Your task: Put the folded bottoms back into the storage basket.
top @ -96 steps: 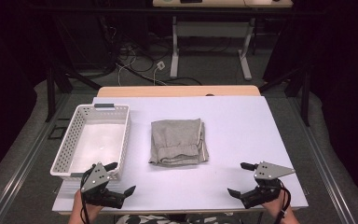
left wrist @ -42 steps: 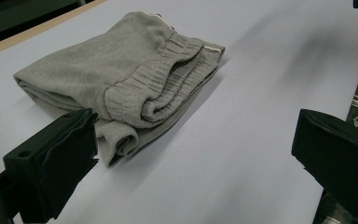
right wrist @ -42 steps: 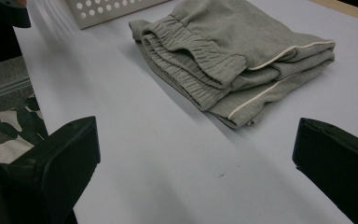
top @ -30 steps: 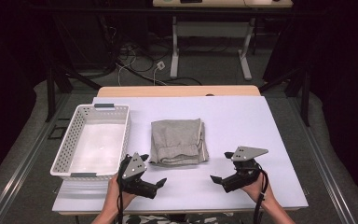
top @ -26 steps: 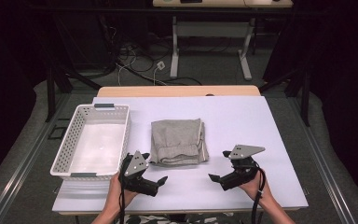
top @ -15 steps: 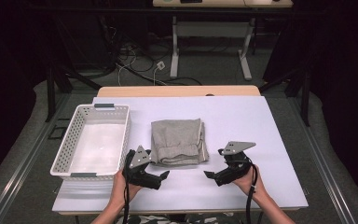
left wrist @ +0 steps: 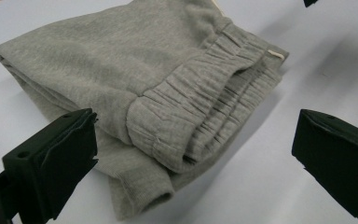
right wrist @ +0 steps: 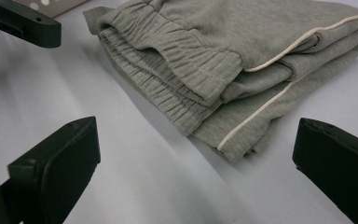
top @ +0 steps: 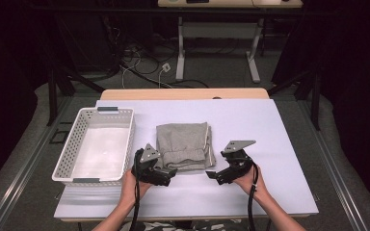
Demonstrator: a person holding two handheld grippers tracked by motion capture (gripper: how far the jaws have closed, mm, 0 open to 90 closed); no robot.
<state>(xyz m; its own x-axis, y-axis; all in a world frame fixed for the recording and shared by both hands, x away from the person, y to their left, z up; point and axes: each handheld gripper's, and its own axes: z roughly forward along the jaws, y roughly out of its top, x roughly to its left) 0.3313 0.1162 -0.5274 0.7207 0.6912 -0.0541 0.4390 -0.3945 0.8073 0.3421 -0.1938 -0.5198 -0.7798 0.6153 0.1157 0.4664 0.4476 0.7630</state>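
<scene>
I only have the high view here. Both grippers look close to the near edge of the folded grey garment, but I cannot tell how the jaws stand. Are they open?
Observer: Yes. In the left gripper view the left gripper has its jaws wide apart, with the folded grey garment between them and untouched.
Operator: And the right one?
Observer: The right gripper is open too; its jaws frame the garment's near corner without touching it.
Operator: Which part of the garment faces me?
Observer: The gathered elastic waistband, layered at the near edge.
Operator: Any detail on the right side?
Observer: A pale piping line runs along the side seam there.
</scene>
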